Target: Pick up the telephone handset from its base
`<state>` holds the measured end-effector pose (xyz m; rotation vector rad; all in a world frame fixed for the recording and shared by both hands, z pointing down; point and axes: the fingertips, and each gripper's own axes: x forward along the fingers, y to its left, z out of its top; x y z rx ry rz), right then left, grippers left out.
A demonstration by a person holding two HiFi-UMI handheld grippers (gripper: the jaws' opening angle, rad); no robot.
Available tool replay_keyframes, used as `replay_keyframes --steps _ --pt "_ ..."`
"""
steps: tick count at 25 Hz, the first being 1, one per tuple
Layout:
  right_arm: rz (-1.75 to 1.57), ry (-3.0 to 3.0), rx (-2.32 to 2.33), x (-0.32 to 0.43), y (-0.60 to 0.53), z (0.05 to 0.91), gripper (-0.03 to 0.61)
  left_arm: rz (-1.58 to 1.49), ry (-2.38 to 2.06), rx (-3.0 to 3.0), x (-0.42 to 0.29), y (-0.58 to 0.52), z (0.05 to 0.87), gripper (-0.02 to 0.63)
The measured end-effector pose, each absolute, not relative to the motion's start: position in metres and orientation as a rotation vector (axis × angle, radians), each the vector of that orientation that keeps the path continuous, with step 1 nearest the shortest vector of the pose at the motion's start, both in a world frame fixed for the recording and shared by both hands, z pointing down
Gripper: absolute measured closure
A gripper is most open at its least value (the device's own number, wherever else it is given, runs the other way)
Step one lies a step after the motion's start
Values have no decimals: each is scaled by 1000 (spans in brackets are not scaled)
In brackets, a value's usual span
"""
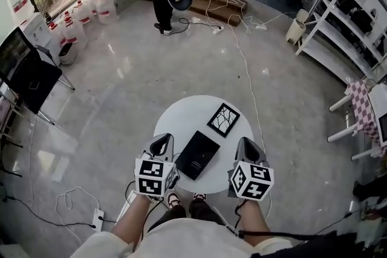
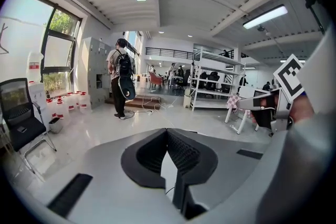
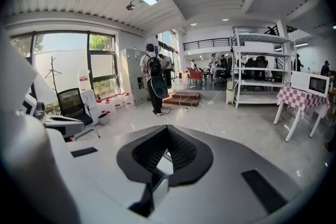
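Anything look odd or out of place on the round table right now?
Yes: no telephone or handset can be made out on the round white table. It holds only a flat black rectangular slab and a smaller black square tile with white crack-like lines; whether those lines are damage or a pattern, I cannot tell.

On the table [image 1: 181,116], a tile [image 1: 224,119] lies behind the flat box [image 1: 198,154].
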<state>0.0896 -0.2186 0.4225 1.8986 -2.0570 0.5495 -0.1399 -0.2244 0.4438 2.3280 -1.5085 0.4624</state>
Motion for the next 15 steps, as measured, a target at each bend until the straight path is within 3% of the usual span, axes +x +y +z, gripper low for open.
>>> replay_keyframes --steps 15 --pt "687 -2028 1766 90 -221 503 554 588 -1488 2205 -144 -213 512 597"
